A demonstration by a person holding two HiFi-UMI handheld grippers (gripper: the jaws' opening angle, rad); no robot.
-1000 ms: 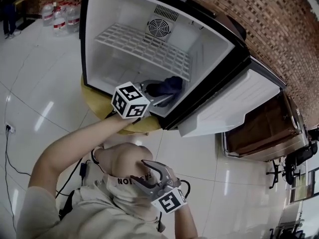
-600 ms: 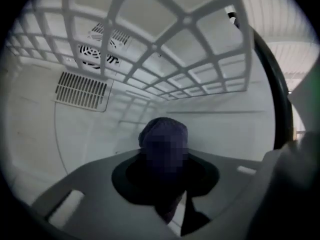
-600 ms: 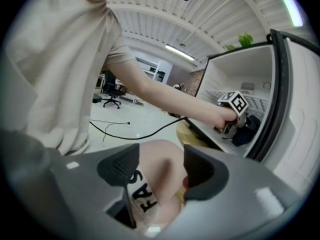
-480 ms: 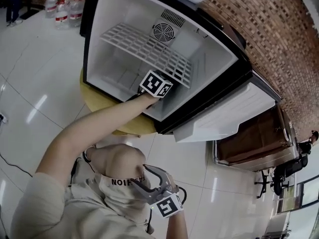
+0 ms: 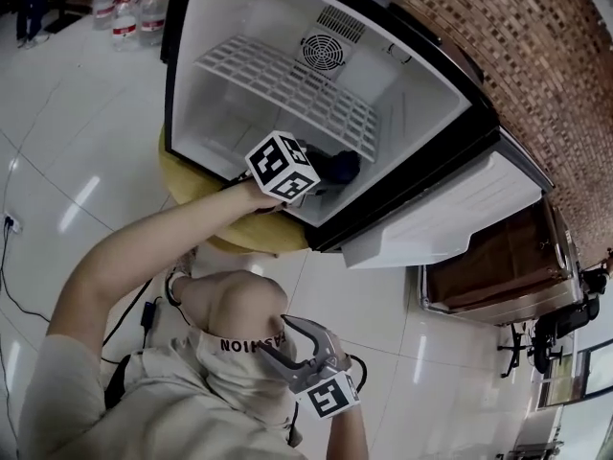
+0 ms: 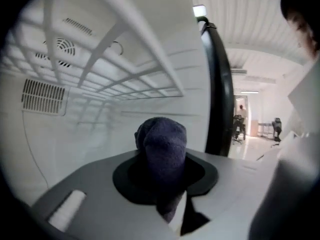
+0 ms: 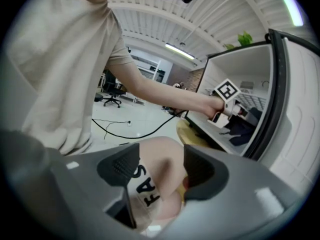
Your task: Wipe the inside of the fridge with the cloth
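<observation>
Cloth (image 6: pixel 161 149), dark blue and bunched, stands clamped between the jaws of the left gripper (image 6: pixel 162 173), which have just tightened a little on it. It sits inside the fridge (image 5: pixel 215 27), in the lower compartment under the wire shelf (image 5: pixel 287 89) and toward the right-hand wall. The right gripper (image 7: pixel 161 170) is idle at the person's knee (image 5: pixel 239 305), its jaws apart and gripping nothing, the knee showing behind the gap. Probable faults from here: the cloth is held by one end only, so dragging it hard along a wall could pull it out of the jaws. The shelf lies just above the gripper, so an upward stroke could catch the wire. The fridge rests on a small round yellow table (image 5: pixel 192 188) with its door (image 5: pixel 450 214) swung open, so a heavy push inward could shift it. Coverage differs between views. The left gripper view alone shows the grip itself, the underside of the shelf and a vent grille (image 6: pixel 44 98) on the inner wall, but not whether the cloth touches any surface. The head view shows the whole cabinet, door and table, yet the marker cube covers the jaws. The right gripper view shows the left gripper from the side, with the cloth hanging beneath it to the fridge floor.
</observation>
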